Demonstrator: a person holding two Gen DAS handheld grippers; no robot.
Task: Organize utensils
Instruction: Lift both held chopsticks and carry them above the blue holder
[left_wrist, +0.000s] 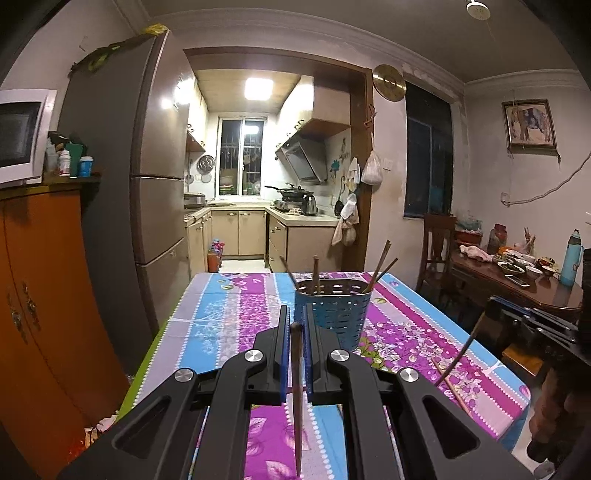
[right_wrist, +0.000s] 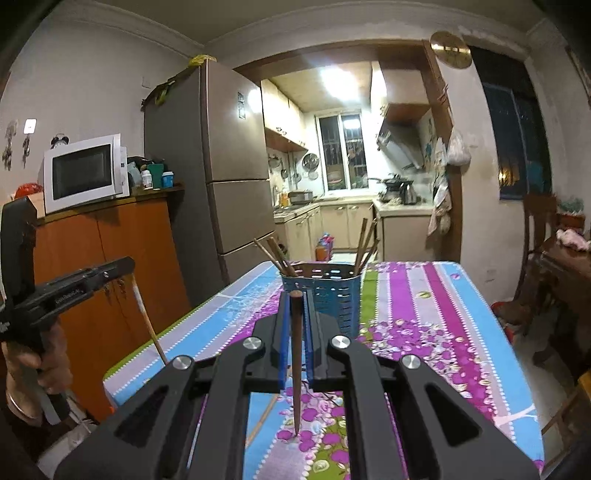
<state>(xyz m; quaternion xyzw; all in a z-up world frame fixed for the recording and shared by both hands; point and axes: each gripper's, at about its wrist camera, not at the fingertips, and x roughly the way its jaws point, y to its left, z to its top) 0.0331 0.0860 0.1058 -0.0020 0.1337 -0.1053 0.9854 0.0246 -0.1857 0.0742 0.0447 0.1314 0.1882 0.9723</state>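
A blue perforated utensil holder (left_wrist: 332, 310) stands on the floral tablecloth, with several brown chopsticks leaning in it; it also shows in the right wrist view (right_wrist: 325, 295). My left gripper (left_wrist: 295, 328) is shut on a dark chopstick (left_wrist: 296, 391) held upright, just short of the holder. My right gripper (right_wrist: 295, 306) is shut on another dark chopstick (right_wrist: 295, 362), also upright, close before the holder. The left gripper with its chopstick (right_wrist: 147, 321) shows at the left of the right wrist view. One loose chopstick (left_wrist: 452, 387) lies on the cloth at right.
An orange cabinet (left_wrist: 40, 295) with a microwave (right_wrist: 83, 171) stands left of the table, a fridge (left_wrist: 147, 166) behind it. A wooden dining table (left_wrist: 517, 280) with dishes and a chair (left_wrist: 437, 243) stand to the right. The kitchen doorway lies beyond.
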